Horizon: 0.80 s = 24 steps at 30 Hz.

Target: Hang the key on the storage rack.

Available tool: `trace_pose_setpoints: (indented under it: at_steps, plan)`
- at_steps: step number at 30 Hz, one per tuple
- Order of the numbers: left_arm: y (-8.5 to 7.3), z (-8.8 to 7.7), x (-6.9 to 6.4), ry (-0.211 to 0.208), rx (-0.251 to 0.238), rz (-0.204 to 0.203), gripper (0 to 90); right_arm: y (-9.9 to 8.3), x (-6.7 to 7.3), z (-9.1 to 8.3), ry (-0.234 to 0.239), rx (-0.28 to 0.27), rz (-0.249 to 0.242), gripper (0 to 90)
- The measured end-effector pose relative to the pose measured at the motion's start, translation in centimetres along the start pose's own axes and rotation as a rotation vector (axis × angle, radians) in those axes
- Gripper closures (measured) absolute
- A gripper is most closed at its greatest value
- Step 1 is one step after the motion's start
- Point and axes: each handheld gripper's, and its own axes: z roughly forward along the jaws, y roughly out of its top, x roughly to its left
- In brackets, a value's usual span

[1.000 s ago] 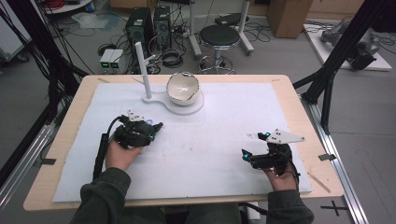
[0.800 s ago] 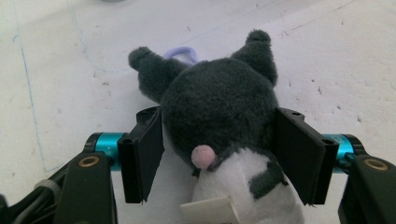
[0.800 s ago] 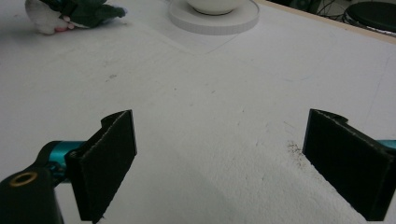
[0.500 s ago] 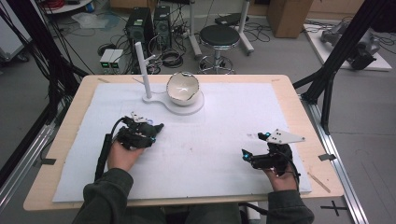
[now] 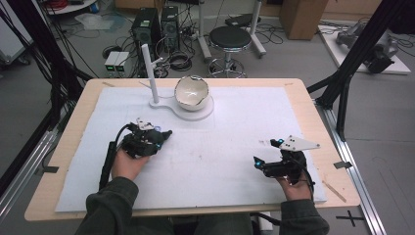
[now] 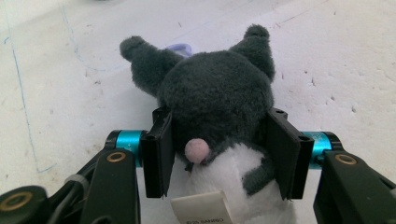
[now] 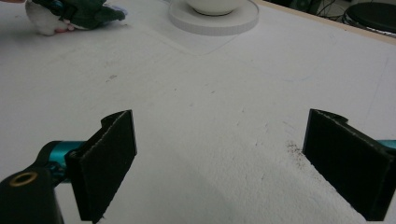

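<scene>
Plush point(image 6: 217, 100): soft, light, squashy, best pinched across the head as left gripper point(image 6: 219, 154) now does, right gripper point(image 7: 219, 163) wide, empty.

plush toy point(image 6: 215, 107) bottom cut off by frame edge, tag point(image 6: 201, 209) text unreadable.

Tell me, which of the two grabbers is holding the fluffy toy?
The left gripper. Its black jaws squeeze the dark grey and white plush toy on both sides. The right gripper stands wide open over bare white mat.
</scene>
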Motion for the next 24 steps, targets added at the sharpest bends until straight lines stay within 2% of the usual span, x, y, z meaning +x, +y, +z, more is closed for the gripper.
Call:
trace_pose_setpoints:
  at_steps: [4,9,16,24]
  plan:
    - [-0.2,-0.4,0.1,-0.005,-0.004,0.009,48.5,0.0,0.0,0.0,0.001,0.000,-0.002,8.9]
    - [-0.7,-1.3,0.3,-0.016,-0.038,0.025,48.7,0.0,0.1,0.0,0.003,-0.002,-0.003,8.9]
    - [-1.2,-2.2,0.7,-0.054,-0.075,0.025,48.7,0.1,0.1,0.0,0.002,-0.002,-0.007,8.9]
    - [-1.2,-3.4,1.2,-0.119,-0.143,0.021,48.7,0.1,0.1,0.0,-0.001,-0.008,-0.012,8.9]
